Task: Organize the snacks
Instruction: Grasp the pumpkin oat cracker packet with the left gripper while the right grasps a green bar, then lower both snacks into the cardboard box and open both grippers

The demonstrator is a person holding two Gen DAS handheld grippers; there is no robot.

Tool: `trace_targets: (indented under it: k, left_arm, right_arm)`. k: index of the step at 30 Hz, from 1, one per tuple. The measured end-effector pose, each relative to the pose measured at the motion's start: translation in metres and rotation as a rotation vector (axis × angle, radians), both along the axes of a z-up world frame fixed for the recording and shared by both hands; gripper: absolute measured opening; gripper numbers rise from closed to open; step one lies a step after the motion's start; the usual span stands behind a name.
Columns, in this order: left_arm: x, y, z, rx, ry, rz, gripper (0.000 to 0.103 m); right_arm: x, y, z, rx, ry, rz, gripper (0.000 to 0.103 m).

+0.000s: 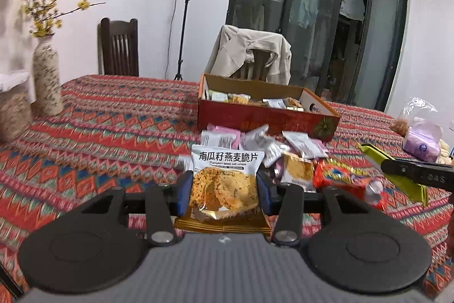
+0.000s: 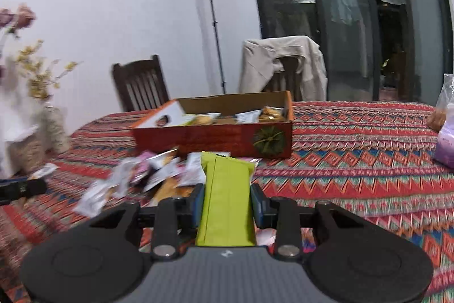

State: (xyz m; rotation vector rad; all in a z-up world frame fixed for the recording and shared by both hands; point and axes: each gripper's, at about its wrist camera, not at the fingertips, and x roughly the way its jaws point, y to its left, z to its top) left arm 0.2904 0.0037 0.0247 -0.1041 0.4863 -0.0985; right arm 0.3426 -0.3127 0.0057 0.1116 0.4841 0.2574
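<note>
- The left gripper [image 1: 224,189] clamps a white-and-gold oat crisp packet [image 1: 224,183] between its blue pads, held above the patterned tablecloth [image 1: 113,132], near the loose snack pile [image 1: 272,152].
- The right gripper [image 2: 227,203] pinches a lime-green snack pack [image 2: 225,195] by its sides, its far end pointing toward the red cardboard box [image 2: 215,137].
- The box sits beyond the pile, open-topped and already part filled; each packet likely needs to clear the box's near wall before release, one hand at a time to avoid a clash.
- A flat drop onto a bare patch inside the box should keep wrappers from sliding back out.
- Motion blur smears the pile in the right wrist view, so single wrappers there are hard to tell apart.
- The box floor is mostly hidden by its walls; free space cannot be judged.
</note>
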Motion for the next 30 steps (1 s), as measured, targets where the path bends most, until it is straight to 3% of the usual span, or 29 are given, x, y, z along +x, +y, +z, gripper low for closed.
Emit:
trace_targets:
  k: [9,17,23,30]
  left_arm:
    - [-0.033,-0.01,0.009,0.025,0.001,0.014,0.047]
    - [-0.017,-0.01,0.014,0.018,0.0,0.005,0.047]
    - [0.036,-0.01,0.031,0.002,-0.035,-0.031,0.047]
    - [0.166,-0.015,0.057,0.04,-0.038,-0.06,0.047]
  right_arm:
    - [-0.042,-0.009,0.0,0.039,0.007,0.029,0.033]
    - [-0.046,-0.014,0.005,0.062,-0.019,0.035,0.033]
    - [-0.019,-0.019,0.018,0.07,-0.052,0.048,0.033]
    - [0.076,-0.023,0.055,0.076,-0.102,0.08,0.033]
